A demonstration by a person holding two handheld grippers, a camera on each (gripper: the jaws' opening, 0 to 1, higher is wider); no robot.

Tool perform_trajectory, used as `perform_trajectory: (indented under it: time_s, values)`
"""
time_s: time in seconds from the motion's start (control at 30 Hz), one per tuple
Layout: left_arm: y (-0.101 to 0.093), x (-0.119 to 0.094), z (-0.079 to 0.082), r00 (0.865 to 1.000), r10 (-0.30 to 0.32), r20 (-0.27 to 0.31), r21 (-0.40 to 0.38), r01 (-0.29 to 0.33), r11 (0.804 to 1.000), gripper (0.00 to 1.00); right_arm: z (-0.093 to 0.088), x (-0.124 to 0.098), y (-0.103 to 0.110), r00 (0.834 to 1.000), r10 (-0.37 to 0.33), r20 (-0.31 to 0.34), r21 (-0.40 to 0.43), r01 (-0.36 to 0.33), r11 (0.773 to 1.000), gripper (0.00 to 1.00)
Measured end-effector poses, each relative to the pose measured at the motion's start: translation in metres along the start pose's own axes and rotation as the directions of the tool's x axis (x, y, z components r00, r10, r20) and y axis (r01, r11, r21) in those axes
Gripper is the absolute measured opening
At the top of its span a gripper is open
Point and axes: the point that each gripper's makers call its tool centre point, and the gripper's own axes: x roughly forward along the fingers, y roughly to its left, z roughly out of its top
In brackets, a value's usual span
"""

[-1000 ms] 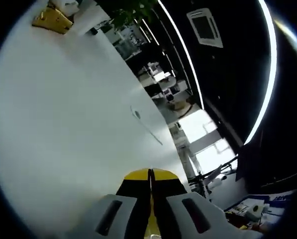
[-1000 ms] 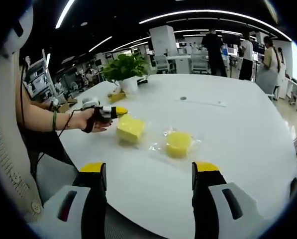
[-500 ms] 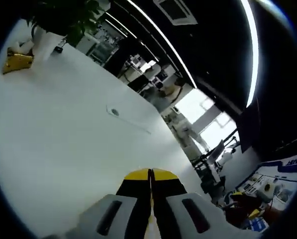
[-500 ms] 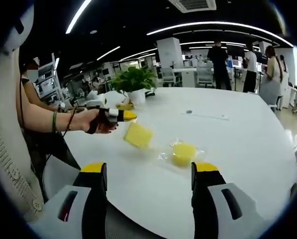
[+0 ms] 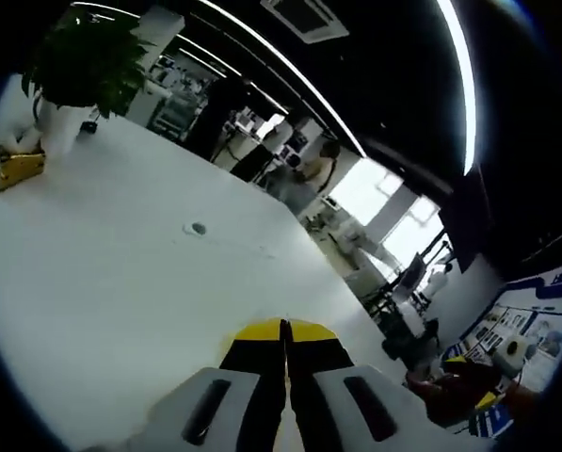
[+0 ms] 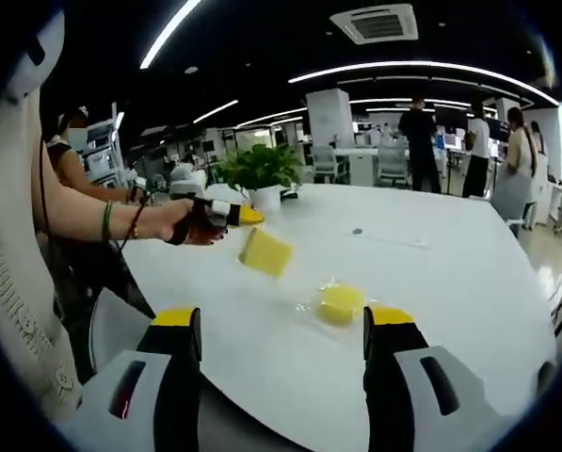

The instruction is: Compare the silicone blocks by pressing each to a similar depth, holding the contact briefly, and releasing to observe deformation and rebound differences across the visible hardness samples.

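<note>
Two yellow silicone pieces show in my right gripper view: a square yellow silicone block [image 6: 265,252] hangs tilted off the white counter [image 6: 450,282], just below my left hand-held gripper [image 6: 246,216], whose jaws are pressed together, while a round yellow silicone block in clear wrap [image 6: 340,304] lies on the counter. My right hand-held gripper [image 6: 282,325] stands spread wide, holding nothing.

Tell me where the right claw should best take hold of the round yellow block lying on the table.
Probably across its curved sides, coming from above. The round yellow block lies flat on the white table in a clear wrapper, with bare table around it. The right claw is open, apparently wider than the block. The square block hangs tilted beneath the left claw, apart from it.
</note>
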Motion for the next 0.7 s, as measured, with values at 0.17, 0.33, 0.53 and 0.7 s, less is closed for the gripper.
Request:
perform_trajectory:
  time_s: [0.17, 0.33, 0.53, 0.7]
  values:
    - [-0.043, -0.008, 0.024, 0.998, -0.058, -0.004, 0.128, 0.058, 0.990, 0.00, 0.021, -0.001, -0.016, 0.999, 0.043, 0.018, -0.073, -0.041, 0.996, 0.65]
    - [-0.077, -0.017, 0.048, 0.993, -0.119, -0.015, 0.231, 0.119, 0.966, 0.00, 0.059, 0.003, -0.018, 0.982, 0.173, 0.073, -0.060, -0.169, 0.984, 0.67]
    - [-0.121, -0.029, 0.071, 0.982, -0.177, -0.059, 0.326, 0.186, 0.927, 0.00, 0.105, 0.019, -0.025, 0.961, 0.276, 0.027, -0.241, -0.262, 0.935, 0.67]
    - [-0.156, -0.038, 0.093, 0.971, -0.222, -0.088, 0.394, 0.238, 0.888, 0.00, 0.137, 0.034, -0.019, 0.941, 0.339, -0.010, -0.360, -0.320, 0.876, 0.68]
